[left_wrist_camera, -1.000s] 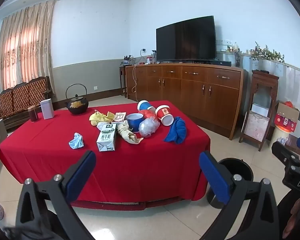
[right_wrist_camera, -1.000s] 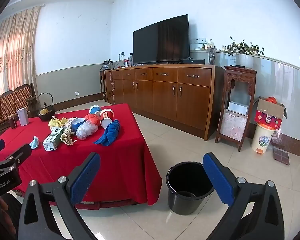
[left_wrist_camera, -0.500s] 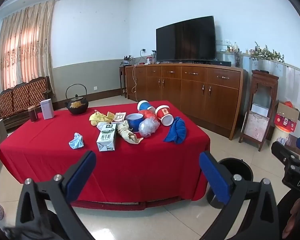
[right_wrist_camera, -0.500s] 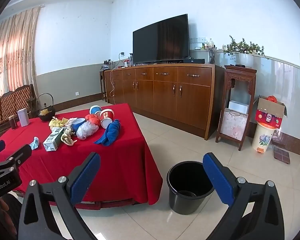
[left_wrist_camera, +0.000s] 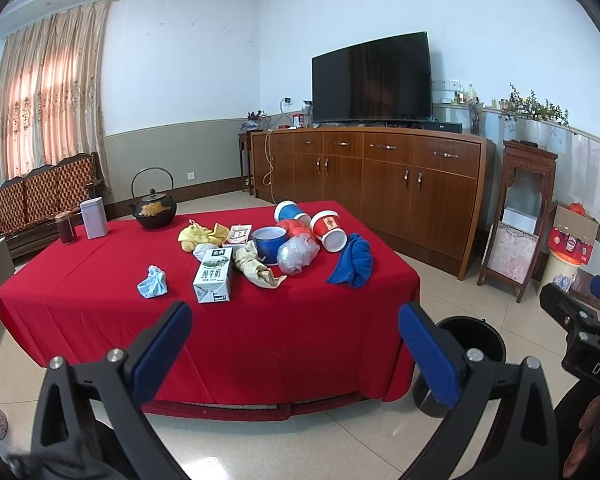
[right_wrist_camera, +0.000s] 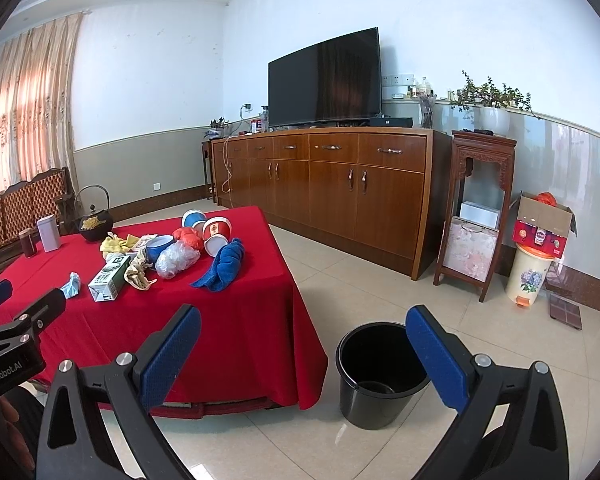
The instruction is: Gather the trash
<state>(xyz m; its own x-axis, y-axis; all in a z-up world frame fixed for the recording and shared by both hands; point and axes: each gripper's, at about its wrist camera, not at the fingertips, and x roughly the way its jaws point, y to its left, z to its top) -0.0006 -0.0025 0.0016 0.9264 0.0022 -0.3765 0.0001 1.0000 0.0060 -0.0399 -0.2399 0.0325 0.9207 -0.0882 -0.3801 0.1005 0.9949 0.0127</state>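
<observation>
Red cloth covers the bench [left_wrist_camera: 100, 280], on which a milk carton [left_wrist_camera: 214, 275], crumpled wrappers [left_wrist_camera: 258, 266] and 2 tipped cups [left_wrist_camera: 329, 230] are scattered. Beside it, a black bin [right_wrist_camera: 376, 372] is set on the floor. Both the left gripper [left_wrist_camera: 296, 346] and right gripper [right_wrist_camera: 304, 350] are held wide open and empty, short of the bench.

The left hand-held gripper [left_wrist_camera: 296, 346] had a matte black frame with triangular cut-outs, silver round screws along each arm, and flat blue pads [left_wrist_camera: 162, 350] with a fine texture. The right hand-held gripper [right_wrist_camera: 304, 354] was built alike: black arms, silver screws, blue pads [right_wrist_camera: 436, 360]. White lettering "DAS" marked its body in the left wrist view; "GenRobot.AI" marked the left one's body in the right wrist view. Bare fingers [left_wrist_camera: 584, 428] showed at one edge.
</observation>
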